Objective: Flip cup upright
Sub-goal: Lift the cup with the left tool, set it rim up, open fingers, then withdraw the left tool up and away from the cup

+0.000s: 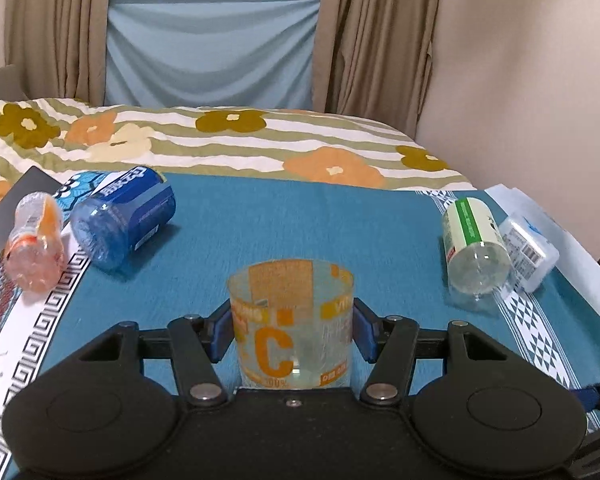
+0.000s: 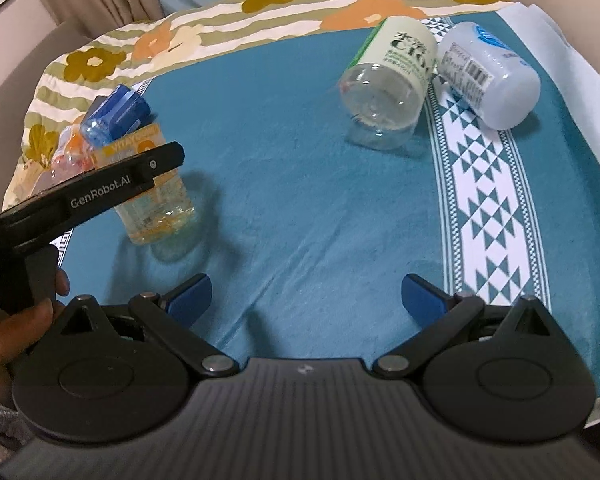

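A clear cup with orange print (image 1: 292,320) stands upright, mouth up, on the teal cloth (image 1: 300,216). My left gripper (image 1: 293,334) has its blue pads against both sides of the cup and is shut on it. In the right wrist view the same cup (image 2: 156,204) stands at the left, partly hidden behind the left gripper's black finger (image 2: 140,172). My right gripper (image 2: 306,298) is open and empty over bare cloth, to the right of the cup.
A blue cup (image 1: 124,220) and an orange cup (image 1: 34,240) lie on their sides at the left. A green-labelled clear cup (image 1: 474,244) and a white cup (image 1: 528,256) lie on their sides at the right. A flowered blanket (image 1: 220,140) lies beyond.
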Motion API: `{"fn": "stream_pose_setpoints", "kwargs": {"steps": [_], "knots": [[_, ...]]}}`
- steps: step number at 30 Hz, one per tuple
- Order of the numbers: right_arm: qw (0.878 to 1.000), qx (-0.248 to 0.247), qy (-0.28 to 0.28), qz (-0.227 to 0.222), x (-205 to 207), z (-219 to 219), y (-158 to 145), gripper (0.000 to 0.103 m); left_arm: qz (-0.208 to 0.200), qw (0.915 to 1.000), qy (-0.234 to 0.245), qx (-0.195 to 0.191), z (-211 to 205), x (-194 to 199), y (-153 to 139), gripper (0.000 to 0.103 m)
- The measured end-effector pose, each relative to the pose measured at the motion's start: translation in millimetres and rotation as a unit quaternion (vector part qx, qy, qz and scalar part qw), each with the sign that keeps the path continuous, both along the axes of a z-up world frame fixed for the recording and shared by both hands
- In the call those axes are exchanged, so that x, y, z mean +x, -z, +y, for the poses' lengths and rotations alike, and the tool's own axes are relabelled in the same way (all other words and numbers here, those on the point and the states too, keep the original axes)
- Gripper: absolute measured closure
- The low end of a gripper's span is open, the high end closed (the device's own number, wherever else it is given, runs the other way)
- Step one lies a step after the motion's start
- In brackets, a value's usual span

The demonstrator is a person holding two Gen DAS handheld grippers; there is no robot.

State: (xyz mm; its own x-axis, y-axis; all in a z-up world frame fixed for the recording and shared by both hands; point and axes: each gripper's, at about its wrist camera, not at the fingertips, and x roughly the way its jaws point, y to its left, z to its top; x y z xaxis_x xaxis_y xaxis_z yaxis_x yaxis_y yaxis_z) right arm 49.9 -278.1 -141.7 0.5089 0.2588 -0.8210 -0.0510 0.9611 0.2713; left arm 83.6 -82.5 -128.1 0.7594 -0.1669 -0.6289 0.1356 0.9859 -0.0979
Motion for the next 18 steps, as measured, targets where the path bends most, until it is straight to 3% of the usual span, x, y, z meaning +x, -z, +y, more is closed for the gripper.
{"fn": "stream_pose_setpoints", "kwargs": {"steps": [9, 13, 15, 18], "knots": [[1.0, -0.006, -0.006, -0.006, -3.6, 5.4, -4.0, 0.0, 0.019, 0.9997, 0.008, 0.015, -0.2, -9.8, -0.2, 0.04], [1.0, -0.011, -0.008, -0.007, -4.8, 5.7, -4.8, 0.0, 0.029, 0.9988, 0.013, 0.038, -4.1, -8.5, -1.0, 0.037], [1.0, -0.013, -0.008, -0.008, -5.4, 5.8, -5.7, 0.0, 0.029, 0.9986, 0.015, 0.042, -4.7, -8.3, -1.7, 0.019], [1.0, -0.012, -0.006, -0.009, -6.9, 6.0, -6.4, 0.0, 0.02, 0.9988, 0.012, 0.043, -4.4, -9.1, -5.4, 0.01]]}}
